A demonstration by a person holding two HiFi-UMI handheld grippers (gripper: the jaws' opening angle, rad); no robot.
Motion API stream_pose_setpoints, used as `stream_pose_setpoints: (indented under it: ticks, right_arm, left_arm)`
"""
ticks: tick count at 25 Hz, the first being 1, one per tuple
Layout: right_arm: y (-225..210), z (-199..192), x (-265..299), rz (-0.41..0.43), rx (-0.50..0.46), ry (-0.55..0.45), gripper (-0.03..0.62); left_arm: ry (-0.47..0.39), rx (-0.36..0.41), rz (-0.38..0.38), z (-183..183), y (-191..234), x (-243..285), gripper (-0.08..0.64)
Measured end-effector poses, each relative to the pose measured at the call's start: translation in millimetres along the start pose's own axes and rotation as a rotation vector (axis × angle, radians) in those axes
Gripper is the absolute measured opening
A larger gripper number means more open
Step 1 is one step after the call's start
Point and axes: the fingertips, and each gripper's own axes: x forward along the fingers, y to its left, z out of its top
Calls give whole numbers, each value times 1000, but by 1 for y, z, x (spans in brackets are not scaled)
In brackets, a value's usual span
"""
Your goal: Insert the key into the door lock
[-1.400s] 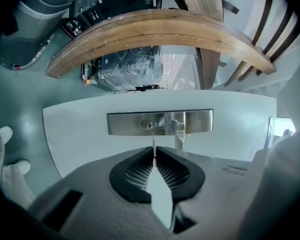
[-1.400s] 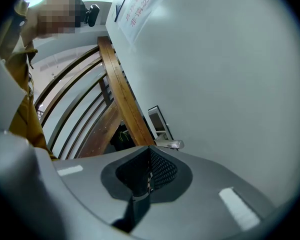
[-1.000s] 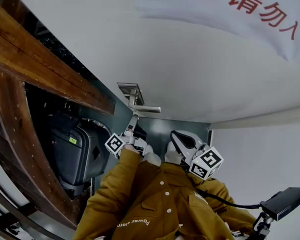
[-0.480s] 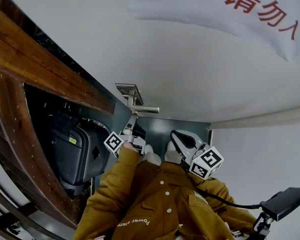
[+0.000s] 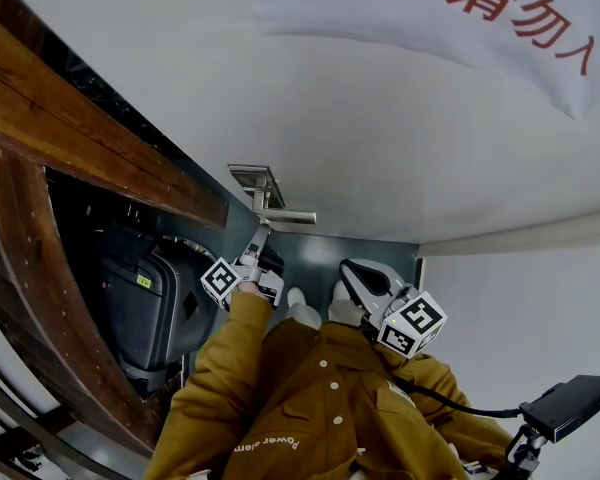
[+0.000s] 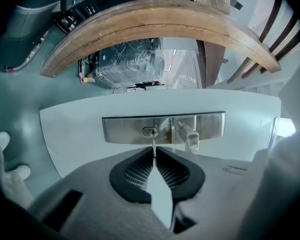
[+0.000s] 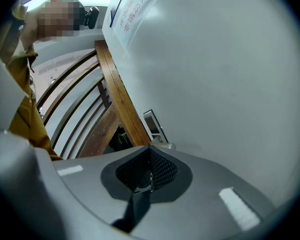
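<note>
**Key tip at the keyhole, pinched in the left claw**

The thin silver metal key (image 6: 153, 142) stands edge-on between the dark ribbed pads of the left gripper (image 6: 154, 153), which are nipped narrow on it. Its blade pokes out past the fingertips, and its tip meets the small oval keyhole (image 6: 150, 132). How far it has gone in cannot be told.

The keyhole sits in a long brushed-steel lock plate (image 6: 120, 130). A steel lever handle (image 6: 190, 136) juts out just beside it, on the side away from the key. The plate is fixed on a white door (image 6: 70, 129).

In the head view the left gripper (image 5: 257, 246) reaches up just under the handle (image 5: 285, 216). The right gripper (image 5: 355, 274) hangs well apart from the lock, with its jaws pressed together and nothing between them (image 7: 149, 151).
</note>
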Motion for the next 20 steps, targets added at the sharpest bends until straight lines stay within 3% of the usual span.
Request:
stream_pose_setpoints:
  ticks: [11,16,20]
  right_arm:
    - [-2,-3,-1,-2,8,0,8]
    - [2,-7,-1,6,17,3,8]
    - [1,-10,-2,17,18,3,8]
  left_arm:
    - [31,-29,2,5,4,11,28]
    - [90,-132,-109,8,8,19,28]
    - [72,-50,-79,22,12,36,26]
